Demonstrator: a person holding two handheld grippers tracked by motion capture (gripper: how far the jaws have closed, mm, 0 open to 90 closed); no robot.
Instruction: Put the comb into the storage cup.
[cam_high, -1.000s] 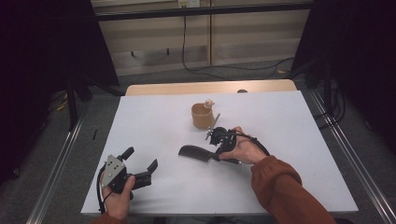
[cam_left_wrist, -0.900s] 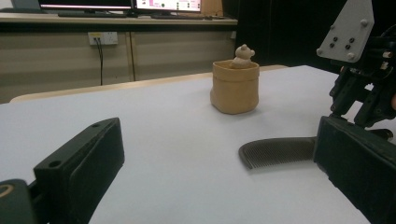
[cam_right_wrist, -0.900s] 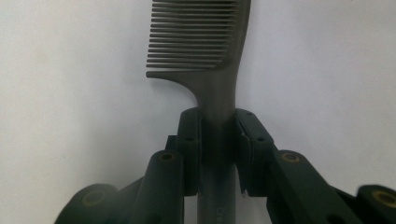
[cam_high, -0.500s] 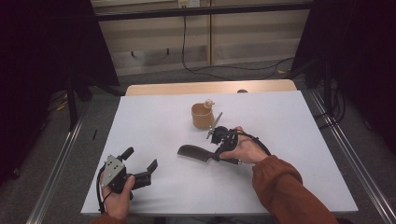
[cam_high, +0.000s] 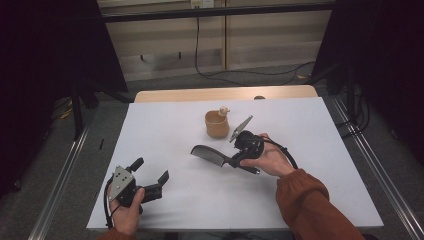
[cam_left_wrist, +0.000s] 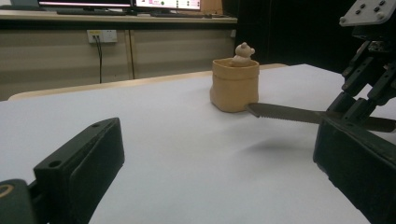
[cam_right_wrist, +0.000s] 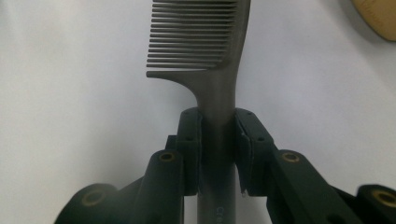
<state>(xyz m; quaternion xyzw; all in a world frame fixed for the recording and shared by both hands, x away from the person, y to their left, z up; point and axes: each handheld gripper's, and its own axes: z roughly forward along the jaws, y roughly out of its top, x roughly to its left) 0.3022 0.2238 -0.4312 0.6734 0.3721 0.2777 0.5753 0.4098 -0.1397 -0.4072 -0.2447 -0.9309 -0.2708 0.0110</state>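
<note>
We see our right gripper (cam_high: 236, 159) pinching the comb (cam_high: 209, 154) by its handle, teeth end held just above the table (cam_high: 165, 130) near the tan pot (cam_high: 217, 124). Our left gripper (cam_high: 151, 176) rests spread, well apart.

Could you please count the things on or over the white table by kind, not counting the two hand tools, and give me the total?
Comb: 1, dark grey, held above the table
Small tan pot: 1
Little bear figure in the pot: 1
Total: 3
</note>
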